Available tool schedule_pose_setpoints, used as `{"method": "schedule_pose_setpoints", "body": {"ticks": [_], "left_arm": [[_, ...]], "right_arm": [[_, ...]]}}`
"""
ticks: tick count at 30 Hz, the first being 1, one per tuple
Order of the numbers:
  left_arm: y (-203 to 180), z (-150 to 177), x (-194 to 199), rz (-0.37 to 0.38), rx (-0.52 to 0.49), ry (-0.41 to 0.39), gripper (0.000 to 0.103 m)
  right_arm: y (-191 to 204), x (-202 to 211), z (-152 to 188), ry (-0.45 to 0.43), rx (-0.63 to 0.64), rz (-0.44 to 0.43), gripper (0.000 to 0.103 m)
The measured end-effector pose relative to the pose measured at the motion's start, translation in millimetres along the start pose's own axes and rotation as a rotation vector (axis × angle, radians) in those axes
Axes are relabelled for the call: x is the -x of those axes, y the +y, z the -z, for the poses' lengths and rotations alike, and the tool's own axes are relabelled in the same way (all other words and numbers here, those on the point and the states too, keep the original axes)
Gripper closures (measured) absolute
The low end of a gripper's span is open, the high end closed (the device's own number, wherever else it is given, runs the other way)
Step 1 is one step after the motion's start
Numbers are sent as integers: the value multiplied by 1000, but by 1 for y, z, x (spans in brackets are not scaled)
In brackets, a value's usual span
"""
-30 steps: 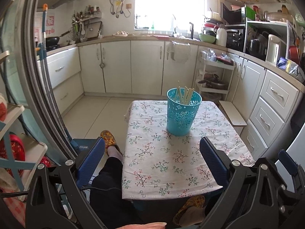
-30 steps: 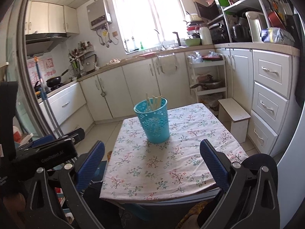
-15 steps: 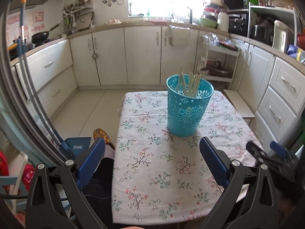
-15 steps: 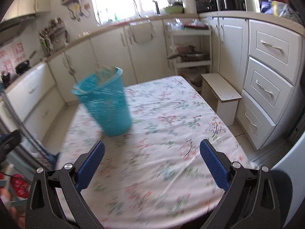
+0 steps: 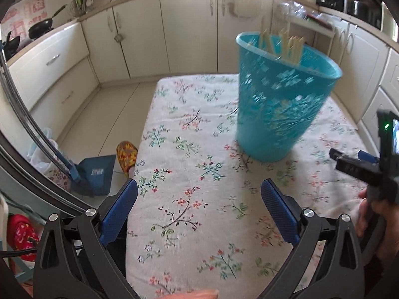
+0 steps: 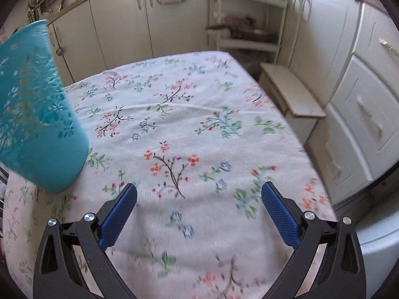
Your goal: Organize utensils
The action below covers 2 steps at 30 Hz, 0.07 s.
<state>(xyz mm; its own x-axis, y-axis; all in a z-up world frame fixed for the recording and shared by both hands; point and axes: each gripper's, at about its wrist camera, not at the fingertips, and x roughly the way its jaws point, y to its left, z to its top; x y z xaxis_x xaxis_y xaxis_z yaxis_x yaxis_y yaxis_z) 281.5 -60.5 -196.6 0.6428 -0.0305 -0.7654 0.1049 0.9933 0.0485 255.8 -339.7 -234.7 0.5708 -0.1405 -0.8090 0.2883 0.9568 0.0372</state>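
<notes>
Both grippers have closed in on the teal perforated basket (image 5: pixel 279 99), which now looms much larger, so a reach for the chopsticks (image 5: pixel 286 42) standing in it looks imminent. The left gripper (image 5: pixel 199 211) hovers before the basket over the floral tablecloth (image 5: pixel 189 174), jaws spread wide and empty; the right gripper (image 6: pixel 199 214), level to the basket's right, is equally spread.
</notes>
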Motion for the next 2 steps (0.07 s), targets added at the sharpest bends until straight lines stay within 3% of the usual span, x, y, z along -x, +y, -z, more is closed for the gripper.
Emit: {"method": "schedule_pose_setpoints", "body": {"ticks": [2], "left_arm": [[3,0,-14,0,8,14,8]], "right_arm": [[0,-4,-5,5,0,0,7]]}}
